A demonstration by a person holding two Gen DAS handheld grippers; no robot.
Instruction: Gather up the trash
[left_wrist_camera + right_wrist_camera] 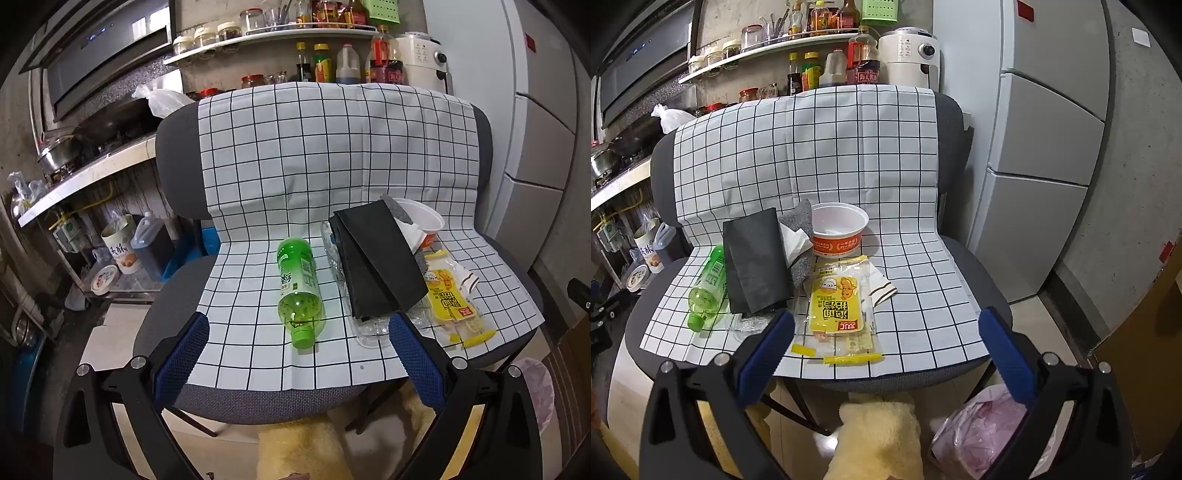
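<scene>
Both tongs, my left gripper (295,362) and right gripper (886,350), hang spread wide and empty before the chair's checked cloth (332,147), where the green bottle (299,291), black folded bag (376,258), noodle cup (839,230) and yellow wrapper (836,304) lie, the pink-lined bin (975,432) waiting below for drops.

Cloth (332,155) — white, black grid, centre frame. Bottle (299,288) green, left of centre. Folded bag (376,258) black. Wrapper (836,302) yellow. Bowl (839,230) — orange outside, white inside.
</scene>
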